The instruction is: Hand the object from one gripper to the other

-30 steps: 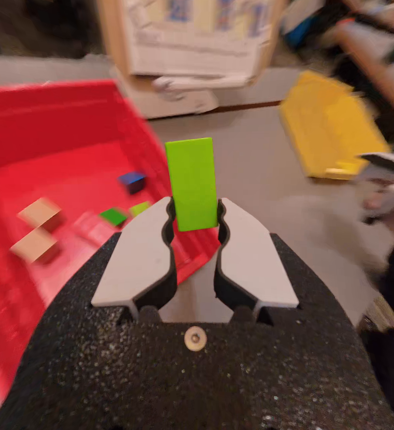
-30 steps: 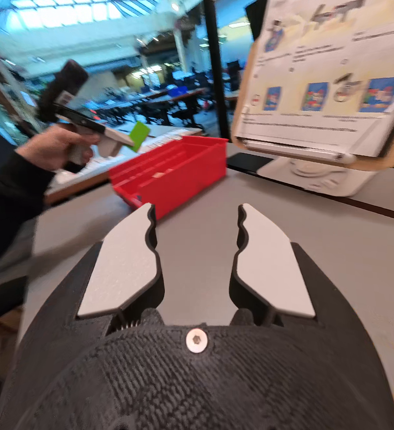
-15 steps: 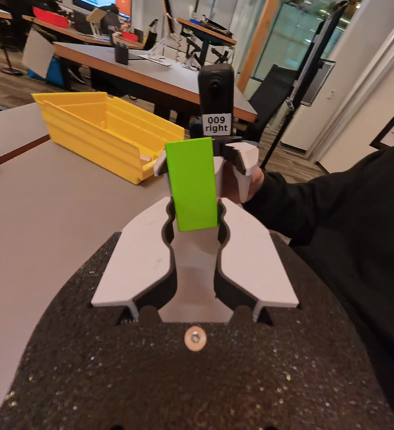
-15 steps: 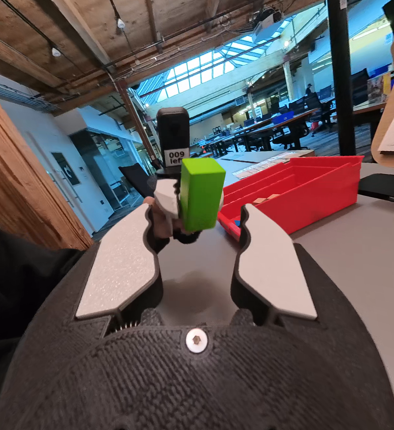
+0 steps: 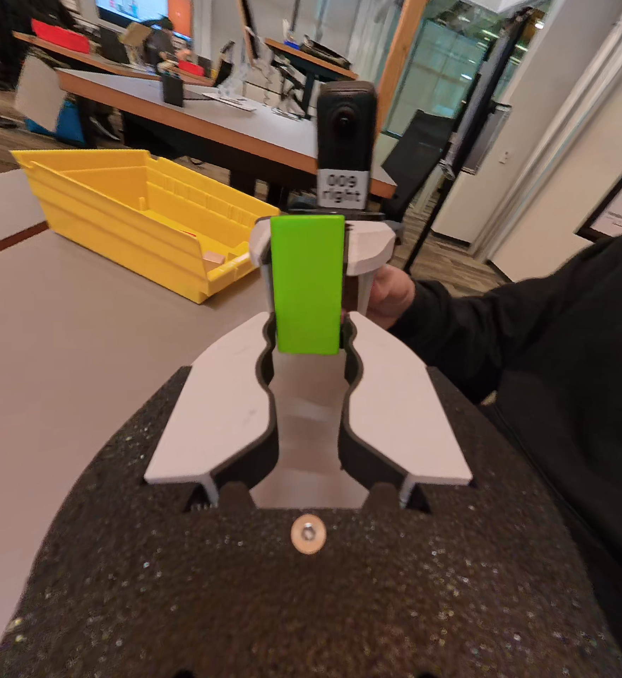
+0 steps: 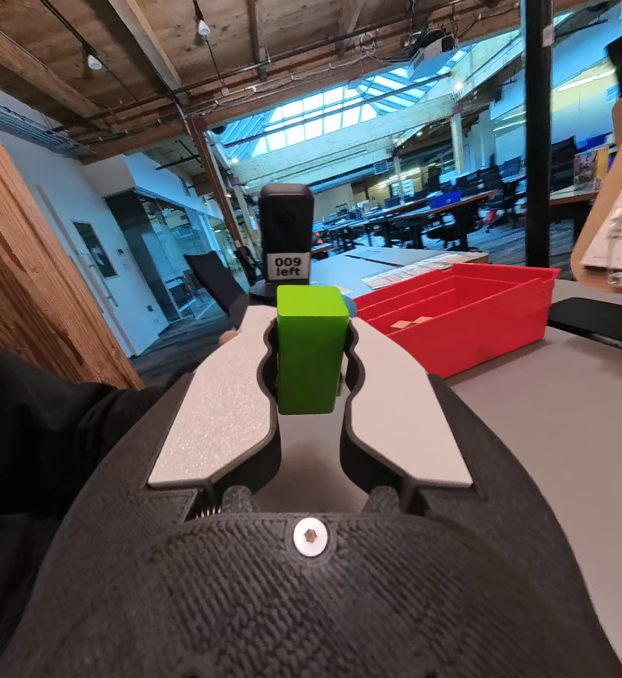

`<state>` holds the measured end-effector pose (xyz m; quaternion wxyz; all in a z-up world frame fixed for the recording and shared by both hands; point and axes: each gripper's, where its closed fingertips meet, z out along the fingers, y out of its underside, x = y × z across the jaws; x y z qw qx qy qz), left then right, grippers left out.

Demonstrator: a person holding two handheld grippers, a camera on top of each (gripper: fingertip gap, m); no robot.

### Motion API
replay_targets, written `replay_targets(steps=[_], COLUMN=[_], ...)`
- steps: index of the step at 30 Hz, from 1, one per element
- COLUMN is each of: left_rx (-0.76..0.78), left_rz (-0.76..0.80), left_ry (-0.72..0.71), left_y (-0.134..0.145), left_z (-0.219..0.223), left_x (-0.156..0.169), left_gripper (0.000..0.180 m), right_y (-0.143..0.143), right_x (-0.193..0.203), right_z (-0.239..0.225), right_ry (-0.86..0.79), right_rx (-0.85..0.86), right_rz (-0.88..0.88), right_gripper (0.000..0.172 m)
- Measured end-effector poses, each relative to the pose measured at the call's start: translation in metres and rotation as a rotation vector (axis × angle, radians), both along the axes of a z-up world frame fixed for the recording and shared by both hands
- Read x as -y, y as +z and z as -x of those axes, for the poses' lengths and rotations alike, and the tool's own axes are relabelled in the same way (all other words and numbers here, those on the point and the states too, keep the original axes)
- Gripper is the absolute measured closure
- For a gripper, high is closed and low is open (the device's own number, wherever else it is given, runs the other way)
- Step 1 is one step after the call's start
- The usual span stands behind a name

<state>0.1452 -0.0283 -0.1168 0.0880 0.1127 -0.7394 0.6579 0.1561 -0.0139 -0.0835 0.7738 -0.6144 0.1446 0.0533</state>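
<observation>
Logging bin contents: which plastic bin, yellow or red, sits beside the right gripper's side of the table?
The yellow plastic bin: it lies behind the right gripper in the left wrist view. The red plastic bin lies behind the left gripper.

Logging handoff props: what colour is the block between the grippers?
Bright lime green block, plain, no pattern. Clearest in the right wrist view.

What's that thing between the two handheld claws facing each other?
A green block, clamped by both the left gripper and the right gripper; both wrist views show it.
</observation>
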Motion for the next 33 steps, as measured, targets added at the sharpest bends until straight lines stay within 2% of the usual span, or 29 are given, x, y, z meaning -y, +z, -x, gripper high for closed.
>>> replay_targets(steps=[2,3,6,10,15,20,22,27,30,33], left_rx=[-0.013,-0.016,-0.009,-0.023,-0.066,-0.088,-0.091,-0.068,-0.047,-0.068], left_rz=[0.003,0.007,-0.027,-0.045,-0.024,-0.043,-0.037,-0.045,-0.039,-0.068], left_ry=[0.077,0.111,0.183,0.205,0.202,0.21,0.216,0.28,0.369,0.572], left_y=[0.002,0.003,-0.001,-0.006,-0.01,-0.02,-0.019,-0.013,0.0,0.012], left_z=[-0.011,-0.016,-0.024,-0.025,-0.026,-0.027,-0.027,-0.033,-0.043,-0.067], left_x=[-0.003,-0.005,-0.015,-0.023,-0.028,-0.032,-0.035,-0.054,-0.079,-0.124], left_gripper=[0.13,0.131,0.132,0.134,0.14,0.141,0.141,0.138,0.135,0.135], right_y=[0.002,0.004,-0.002,-0.026,-0.074,-0.107,-0.108,-0.112,-0.101,-0.088], right_x=[0.014,0.029,0.11,0.235,0.334,0.364,0.37,0.37,0.374,0.363], right_z=[-0.015,-0.027,-0.078,-0.121,-0.137,-0.139,-0.139,-0.142,-0.14,-0.139], right_ry=[-0.112,-0.196,-0.58,-1.031,-1.338,-1.429,-1.47,-1.479,-1.541,-1.52], right_rx=[0.025,0.025,0.036,-0.006,-0.096,-0.143,-0.099,-0.061,-0.041,-0.038], right_rz=[0.041,0.059,0.197,0.4,0.642,0.859,0.936,0.993,0.966,0.87], right_gripper=[0.136,0.136,0.136,0.136,0.136,0.136,0.136,0.135,0.105,0.1])
